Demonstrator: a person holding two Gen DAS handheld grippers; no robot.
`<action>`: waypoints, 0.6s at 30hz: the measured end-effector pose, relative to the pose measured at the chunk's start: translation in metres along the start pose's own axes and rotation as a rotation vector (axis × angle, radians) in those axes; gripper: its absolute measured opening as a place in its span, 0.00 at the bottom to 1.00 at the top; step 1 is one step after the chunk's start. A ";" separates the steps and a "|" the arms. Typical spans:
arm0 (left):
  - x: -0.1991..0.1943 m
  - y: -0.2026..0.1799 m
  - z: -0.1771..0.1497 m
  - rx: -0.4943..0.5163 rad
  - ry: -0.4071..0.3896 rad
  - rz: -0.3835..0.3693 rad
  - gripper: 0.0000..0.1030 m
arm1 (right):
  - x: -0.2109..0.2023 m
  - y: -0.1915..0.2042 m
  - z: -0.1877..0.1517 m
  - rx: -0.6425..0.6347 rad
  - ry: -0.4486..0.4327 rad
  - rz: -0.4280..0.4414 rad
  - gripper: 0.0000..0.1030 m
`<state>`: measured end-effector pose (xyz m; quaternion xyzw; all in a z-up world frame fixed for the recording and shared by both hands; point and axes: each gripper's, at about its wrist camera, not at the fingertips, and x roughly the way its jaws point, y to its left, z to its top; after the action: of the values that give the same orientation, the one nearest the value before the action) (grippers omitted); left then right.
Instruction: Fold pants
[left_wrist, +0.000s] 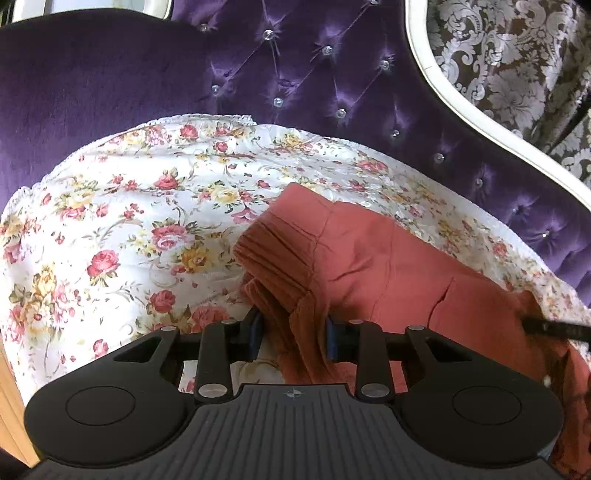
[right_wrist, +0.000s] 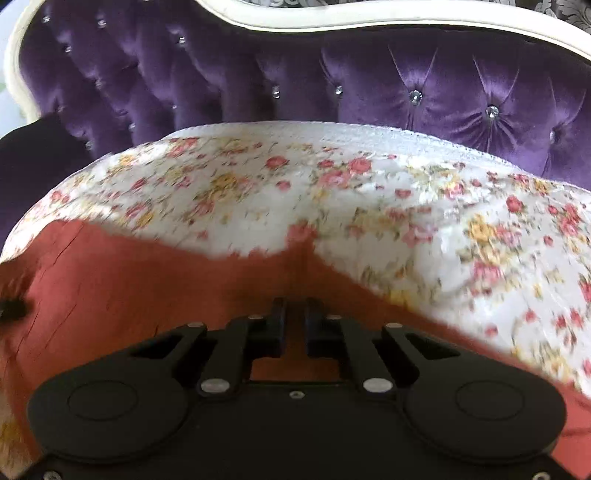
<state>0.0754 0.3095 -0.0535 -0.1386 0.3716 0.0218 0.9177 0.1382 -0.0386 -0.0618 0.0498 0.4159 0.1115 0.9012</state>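
Observation:
Rust-red pants (left_wrist: 369, 258) lie crumpled on a floral cover, their ribbed waistband (left_wrist: 273, 251) bunched toward the left. My left gripper (left_wrist: 292, 332) has a fold of that waistband between its blue pads (left_wrist: 331, 338), which press on the cloth from both sides. In the right wrist view the same pants (right_wrist: 129, 277) spread along the lower left, blurred. My right gripper (right_wrist: 295, 317) is nearly closed on a pinch of the red cloth, which rises in a small peak (right_wrist: 303, 247) just beyond the tips.
The white floral cover (left_wrist: 129, 221) (right_wrist: 406, 203) lies over the seat of a purple tufted sofa (left_wrist: 295, 74) (right_wrist: 443, 81) with a cream frame (left_wrist: 443, 85). A thin black bar (left_wrist: 554, 326) crosses the pants at the right edge. Patterned wallpaper (left_wrist: 517, 55) is behind.

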 end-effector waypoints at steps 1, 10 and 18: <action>0.000 -0.001 0.000 0.008 -0.004 0.003 0.30 | 0.003 -0.001 0.005 0.012 0.005 -0.001 0.09; -0.012 -0.008 0.002 0.050 -0.047 0.015 0.27 | -0.026 0.000 0.011 0.049 -0.015 0.068 0.17; -0.034 -0.026 0.012 0.099 -0.099 0.012 0.24 | -0.084 0.034 -0.064 -0.025 0.085 0.191 0.19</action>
<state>0.0627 0.2902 -0.0152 -0.0896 0.3271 0.0157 0.9406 0.0314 -0.0261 -0.0345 0.0732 0.4455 0.2043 0.8686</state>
